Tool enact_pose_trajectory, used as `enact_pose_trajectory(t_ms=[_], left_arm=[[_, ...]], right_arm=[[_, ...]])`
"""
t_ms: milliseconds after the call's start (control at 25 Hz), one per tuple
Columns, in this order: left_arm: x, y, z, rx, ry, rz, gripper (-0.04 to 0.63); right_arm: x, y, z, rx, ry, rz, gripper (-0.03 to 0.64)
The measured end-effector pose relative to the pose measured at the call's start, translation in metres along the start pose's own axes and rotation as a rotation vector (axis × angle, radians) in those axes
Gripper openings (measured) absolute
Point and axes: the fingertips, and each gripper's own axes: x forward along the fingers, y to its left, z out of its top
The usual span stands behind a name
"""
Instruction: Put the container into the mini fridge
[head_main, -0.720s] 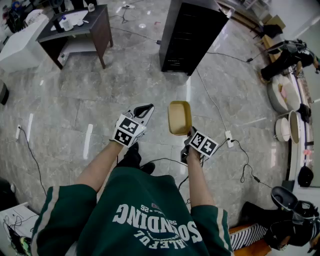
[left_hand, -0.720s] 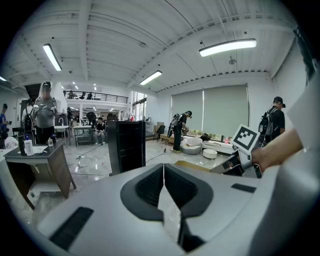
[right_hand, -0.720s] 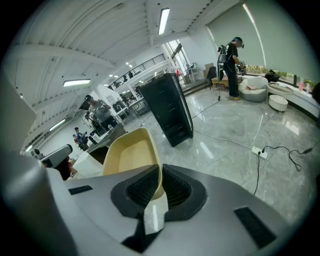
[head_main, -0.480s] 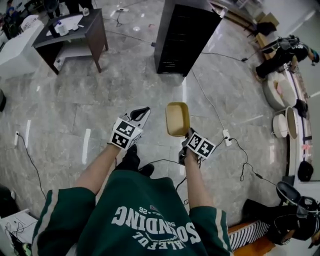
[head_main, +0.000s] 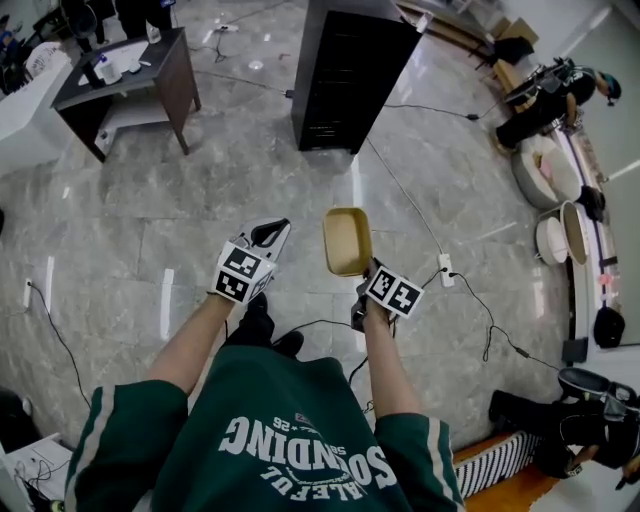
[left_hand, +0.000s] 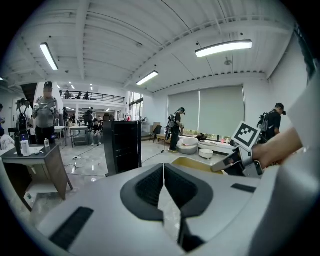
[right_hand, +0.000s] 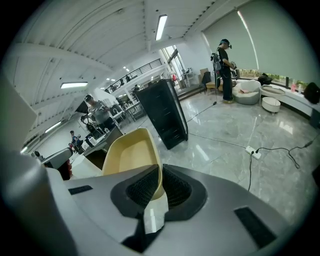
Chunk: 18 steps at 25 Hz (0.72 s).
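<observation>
The container (head_main: 346, 241) is a shallow tan tub, held out over the marble floor with its inside facing the head camera. My right gripper (head_main: 363, 271) is shut on its near rim; in the right gripper view the container's wall (right_hand: 130, 155) runs down between the pads (right_hand: 175, 187). My left gripper (head_main: 274, 233) hangs to the left of it, shut and empty. In the left gripper view its jaws (left_hand: 163, 172) meet, with the container (left_hand: 192, 164) just to their right. The black mini fridge (head_main: 350, 70) stands ahead on the floor, door closed, also seen as the dark cabinet (left_hand: 122, 145) (right_hand: 162, 117).
A dark desk (head_main: 125, 75) with bottles stands at the far left. Cables and a white power strip (head_main: 443, 270) lie on the floor to the right. Round seats (head_main: 560, 200) line the right side. Several people stand about the room.
In the head view both grippers sit a little higher and to the left, and the fridge and desk have drifted left. The right gripper keeps its hold on the container; the left stays shut.
</observation>
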Motion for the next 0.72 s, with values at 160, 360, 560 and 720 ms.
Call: enact_pose_trajectory(t_ms=[160, 360, 560, 720], left_arm=[[0.001, -0.004, 0.001, 0.003, 0.001, -0.002, 0.015], [0.002, -0.015, 0.003, 0.005, 0.000, -0.002, 0.015], [0.013, -0.018, 0.000, 0.004, 0.008, -0.005, 0.015], [0.029, -0.012, 0.005, -0.001, 0.008, -0.006, 0.015]], right_arm=[[-0.002, -0.003, -0.003, 0.026, 0.000, 0.006, 0.048], [-0.009, -0.012, -0.008, 0.041, 0.001, 0.011, 0.048], [-0.002, -0.022, -0.009, 0.045, 0.011, 0.011, 0.049], [0.010, -0.024, 0.000, 0.047, 0.022, 0.019, 0.048]])
